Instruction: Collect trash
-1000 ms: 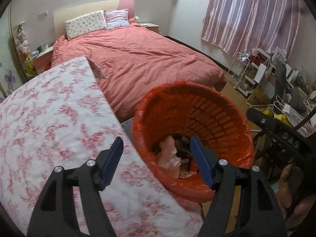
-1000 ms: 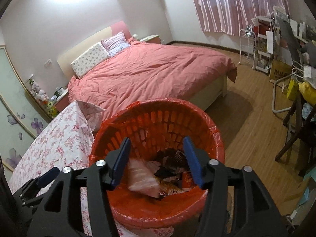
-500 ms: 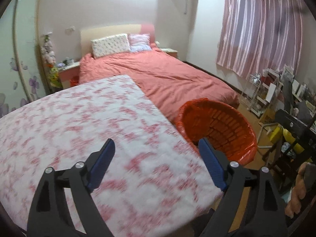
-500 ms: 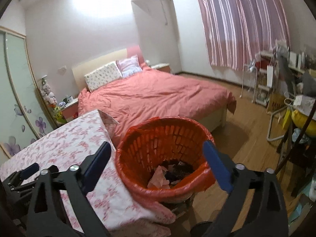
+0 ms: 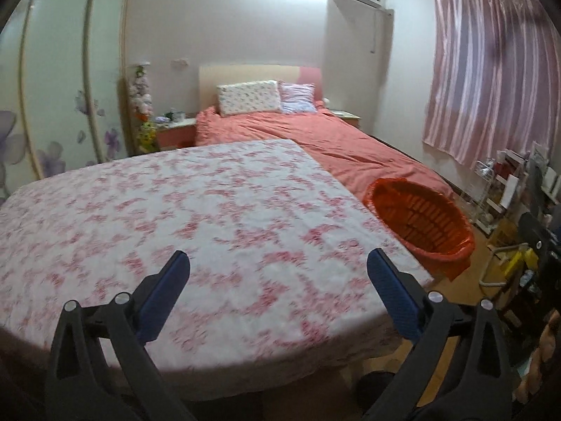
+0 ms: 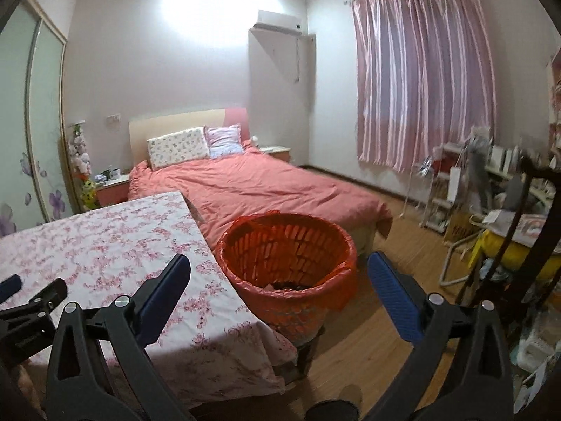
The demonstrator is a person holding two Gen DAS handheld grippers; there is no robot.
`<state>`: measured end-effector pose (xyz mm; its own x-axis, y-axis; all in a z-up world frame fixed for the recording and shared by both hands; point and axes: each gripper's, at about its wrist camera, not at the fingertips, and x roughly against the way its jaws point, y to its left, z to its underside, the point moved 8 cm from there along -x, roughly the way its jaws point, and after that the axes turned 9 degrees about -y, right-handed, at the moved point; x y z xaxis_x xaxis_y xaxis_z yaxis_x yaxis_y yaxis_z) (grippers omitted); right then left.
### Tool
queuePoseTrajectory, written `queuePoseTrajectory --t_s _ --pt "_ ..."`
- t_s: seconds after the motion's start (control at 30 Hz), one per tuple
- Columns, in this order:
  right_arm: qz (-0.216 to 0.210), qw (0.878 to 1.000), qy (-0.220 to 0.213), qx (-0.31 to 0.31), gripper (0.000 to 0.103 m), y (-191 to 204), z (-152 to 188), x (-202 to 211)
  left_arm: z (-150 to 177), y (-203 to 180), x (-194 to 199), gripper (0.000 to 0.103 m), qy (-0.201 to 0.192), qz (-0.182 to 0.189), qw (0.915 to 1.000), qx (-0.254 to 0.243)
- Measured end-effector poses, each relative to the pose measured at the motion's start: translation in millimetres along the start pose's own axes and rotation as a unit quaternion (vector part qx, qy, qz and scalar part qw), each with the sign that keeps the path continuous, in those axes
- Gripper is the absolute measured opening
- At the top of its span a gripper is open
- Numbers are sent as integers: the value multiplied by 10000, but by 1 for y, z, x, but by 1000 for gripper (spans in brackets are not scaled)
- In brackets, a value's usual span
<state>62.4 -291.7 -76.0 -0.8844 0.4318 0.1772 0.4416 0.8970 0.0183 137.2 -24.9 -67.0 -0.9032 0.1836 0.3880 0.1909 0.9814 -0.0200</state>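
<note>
An orange slatted bin with an orange liner (image 6: 285, 263) stands on the floor at the right edge of the table with the pink floral cloth (image 6: 105, 242); some trash shows at its bottom. It also shows in the left wrist view (image 5: 420, 221). My left gripper (image 5: 278, 270) is open and empty above the tablecloth (image 5: 175, 210). My right gripper (image 6: 278, 270) is open and empty, held back from the bin. The left gripper's tip (image 6: 10, 286) shows at the left edge of the right wrist view.
A bed with a salmon cover (image 6: 252, 189) lies behind the table and bin. Pink curtains (image 6: 420, 98) hang at the right. A white rack (image 6: 438, 193), a chair and clutter (image 6: 508, 231) crowd the right side. Wood floor (image 6: 392, 245) lies between bed and clutter.
Both grippers have pulled up and back from the bin. The pink wrapper seen between the right fingers a second ago now lies in the bin. The left gripper has swung over the table.
</note>
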Motion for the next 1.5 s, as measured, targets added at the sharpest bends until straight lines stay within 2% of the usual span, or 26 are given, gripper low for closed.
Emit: queuePoseTrajectory --t_s 0.13,0.23,0.43,0.73,1.5 --pt "100 9999 -81 53 100 3 2 7 4 10 19 99 -203 -401 9990 -61" --pt "80 9999 27 65 100 9 7 15 5 15 28 99 -303 -566 9979 -8" --pt "-70 9992 384 76 100 22 18 21 7 22 36 99 -254 -598 9978 142" --pt "177 9970 749 -10 100 19 32 19 15 23 34 99 -41 -673 9975 210" --pt "230 9970 736 -107 100 11 30 25 8 16 44 99 -192 -682 9973 207"
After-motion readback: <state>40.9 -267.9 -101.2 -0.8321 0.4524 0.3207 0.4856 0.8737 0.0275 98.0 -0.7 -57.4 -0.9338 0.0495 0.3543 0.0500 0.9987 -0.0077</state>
